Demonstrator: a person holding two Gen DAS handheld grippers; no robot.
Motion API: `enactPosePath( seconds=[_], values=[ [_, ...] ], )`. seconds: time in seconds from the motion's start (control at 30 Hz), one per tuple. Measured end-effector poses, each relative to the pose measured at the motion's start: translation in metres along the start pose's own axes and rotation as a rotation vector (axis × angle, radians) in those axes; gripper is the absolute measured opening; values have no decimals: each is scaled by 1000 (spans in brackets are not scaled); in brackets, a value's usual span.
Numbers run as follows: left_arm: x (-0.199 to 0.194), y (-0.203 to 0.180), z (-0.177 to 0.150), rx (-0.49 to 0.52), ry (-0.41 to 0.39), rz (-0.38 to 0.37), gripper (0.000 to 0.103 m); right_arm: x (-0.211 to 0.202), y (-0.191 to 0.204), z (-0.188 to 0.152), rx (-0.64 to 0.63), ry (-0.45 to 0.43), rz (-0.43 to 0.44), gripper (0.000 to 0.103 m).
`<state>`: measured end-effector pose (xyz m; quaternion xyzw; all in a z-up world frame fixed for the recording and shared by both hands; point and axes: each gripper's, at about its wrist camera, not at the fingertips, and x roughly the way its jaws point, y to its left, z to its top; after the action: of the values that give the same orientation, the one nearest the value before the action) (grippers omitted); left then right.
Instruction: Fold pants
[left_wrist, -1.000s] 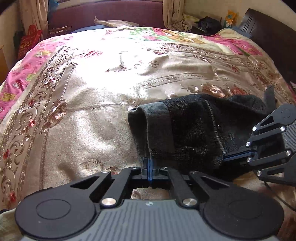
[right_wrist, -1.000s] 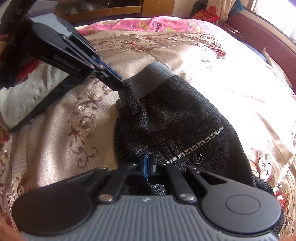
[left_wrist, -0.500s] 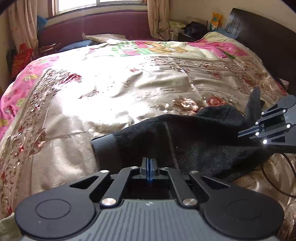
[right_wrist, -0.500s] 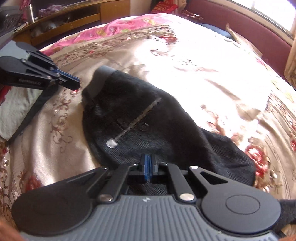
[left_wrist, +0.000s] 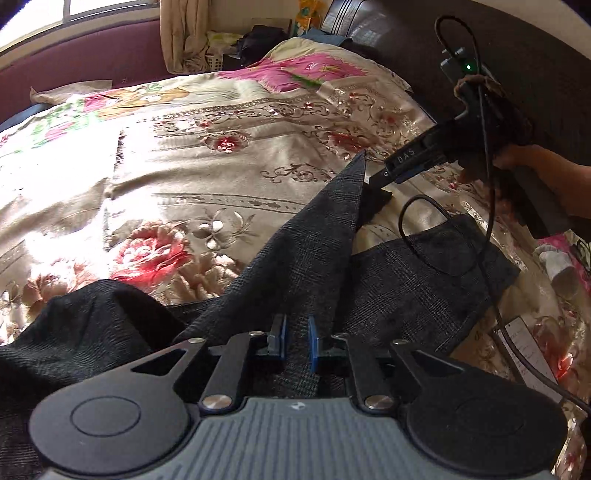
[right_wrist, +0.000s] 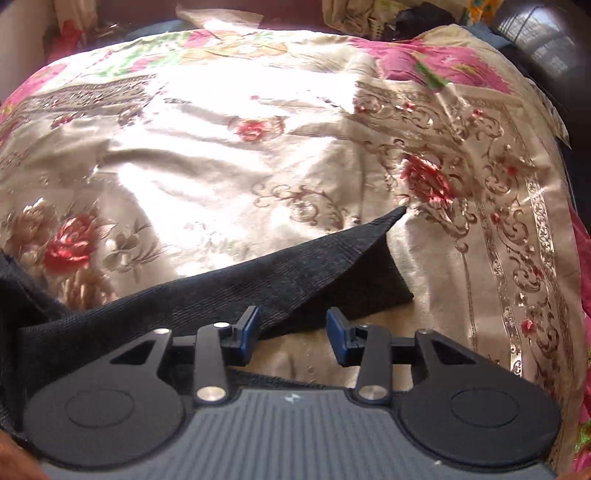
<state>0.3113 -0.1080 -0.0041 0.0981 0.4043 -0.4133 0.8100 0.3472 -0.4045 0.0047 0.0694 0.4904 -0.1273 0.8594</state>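
Dark grey checked fabric pants (left_wrist: 314, 243) draped lengthwise on floral satin bedspread (left_wrist: 184, 166); both hand-held grippers, left (left_wrist: 295, 341) and right (right_wrist: 293, 332), opening, releasing cloth. Further folds remain.

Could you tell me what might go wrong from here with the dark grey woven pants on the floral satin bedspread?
The left gripper and right gripper are both opening, so the dark grey woven pants could settle askew; their raised corner looks unsupported. The black cable trailing over the fabric might snag it. The glossy floral satin bedspread looks slippery, so the fold may slide.
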Motion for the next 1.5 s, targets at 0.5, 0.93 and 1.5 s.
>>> enactPosePath(
  seconds=[0.5,0.93,1.5],
  values=[
    [91,-47,57,32,14,48,38,81,-68,42,255,60,170,3],
    [91,-108,64,209,-87,163,56,-54,-130,10,438,-75,344,3],
    [95,-140,65,222,-100,326,25,-97,-131,6,430,-102,353,3]
  ],
)
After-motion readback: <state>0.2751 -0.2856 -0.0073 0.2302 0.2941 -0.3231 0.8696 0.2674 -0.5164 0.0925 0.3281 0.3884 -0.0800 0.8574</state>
